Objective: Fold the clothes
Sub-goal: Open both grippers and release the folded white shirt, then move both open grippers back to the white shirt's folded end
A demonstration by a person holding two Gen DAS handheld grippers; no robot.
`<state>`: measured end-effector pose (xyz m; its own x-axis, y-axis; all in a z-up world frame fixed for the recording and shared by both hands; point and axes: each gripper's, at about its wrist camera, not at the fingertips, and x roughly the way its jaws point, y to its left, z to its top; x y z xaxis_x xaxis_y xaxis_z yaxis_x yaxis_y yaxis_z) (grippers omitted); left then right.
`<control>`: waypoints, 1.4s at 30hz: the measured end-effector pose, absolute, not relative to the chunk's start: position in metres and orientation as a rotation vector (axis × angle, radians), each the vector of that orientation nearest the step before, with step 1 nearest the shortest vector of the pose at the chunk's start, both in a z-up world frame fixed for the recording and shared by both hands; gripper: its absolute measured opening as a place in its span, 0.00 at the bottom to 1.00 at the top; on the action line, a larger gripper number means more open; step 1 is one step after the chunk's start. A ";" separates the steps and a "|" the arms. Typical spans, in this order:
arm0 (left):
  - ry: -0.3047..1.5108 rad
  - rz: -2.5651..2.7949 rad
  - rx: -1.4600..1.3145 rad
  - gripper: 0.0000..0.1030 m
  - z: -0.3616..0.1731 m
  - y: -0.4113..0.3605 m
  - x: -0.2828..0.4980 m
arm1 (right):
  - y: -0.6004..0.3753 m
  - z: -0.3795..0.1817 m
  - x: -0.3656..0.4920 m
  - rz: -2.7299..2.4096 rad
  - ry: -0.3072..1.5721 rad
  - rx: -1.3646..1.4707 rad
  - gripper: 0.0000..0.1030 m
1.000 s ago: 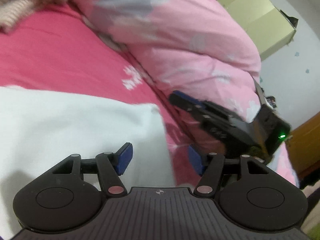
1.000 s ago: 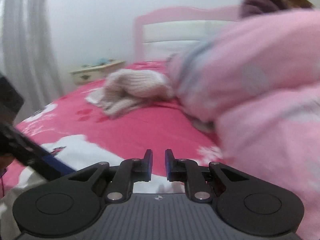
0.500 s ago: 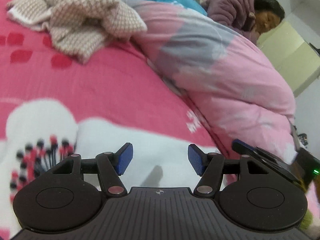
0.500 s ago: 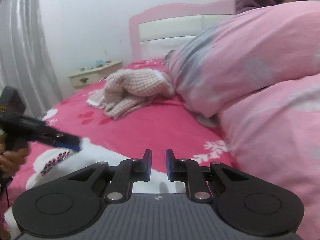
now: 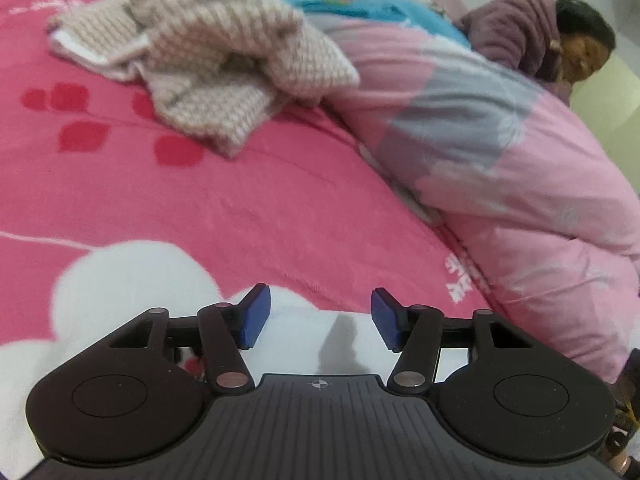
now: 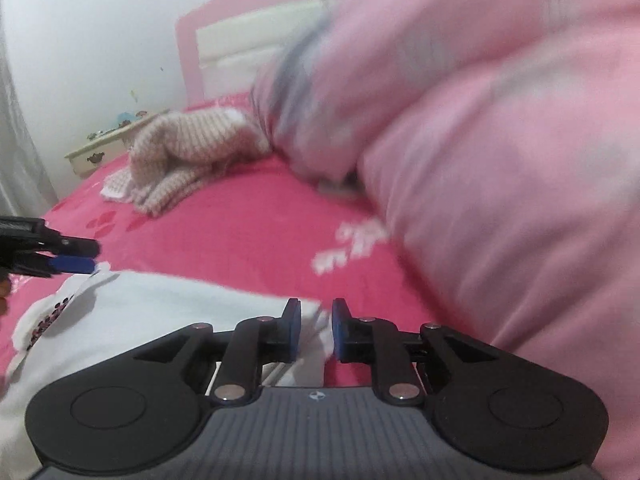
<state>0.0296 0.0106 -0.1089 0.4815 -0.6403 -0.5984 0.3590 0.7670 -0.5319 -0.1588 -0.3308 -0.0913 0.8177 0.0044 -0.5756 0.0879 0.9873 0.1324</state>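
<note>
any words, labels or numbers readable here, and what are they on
None can be read.
The white marks on the pink bedspread near the quilt may be characters or a snowflake pattern; too blurred to tell.
The dark print on the white garment is too small to make out.
The left gripper base shows only a crosshair mark, no text.

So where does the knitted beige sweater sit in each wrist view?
Left wrist: knitted beige sweater lies crumpled at upper left, on the pink bedspread.
Right wrist: it lies left of centre, farther off, below the headboard.
Shared landmark: the pink quilt just right of the sweater in both.
</note>
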 end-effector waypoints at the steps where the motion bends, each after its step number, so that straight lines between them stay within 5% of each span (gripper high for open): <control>1: 0.865 -0.631 -0.355 0.54 -0.103 0.018 0.022 | -0.330 -0.082 -0.165 -0.020 0.601 0.148 0.17; 7: 0.903 -0.688 -0.257 0.55 -0.079 0.057 -0.046 | -0.289 -0.052 -0.197 0.245 0.632 0.082 0.18; 13: 1.022 -0.660 -0.073 0.54 -0.118 0.047 -0.098 | -0.252 -0.107 -0.223 0.286 0.851 -0.060 0.15; 16: 1.042 -0.606 -0.054 0.54 -0.133 0.051 -0.101 | -0.267 -0.107 -0.230 0.198 0.917 0.003 0.17; 23: 0.983 -0.665 -0.060 0.56 -0.109 0.056 -0.108 | -0.228 -0.055 -0.248 0.443 0.729 -0.027 0.17; 42: 1.037 -0.628 0.030 0.63 -0.135 0.043 -0.126 | -0.177 -0.106 -0.262 0.726 0.970 -0.104 0.26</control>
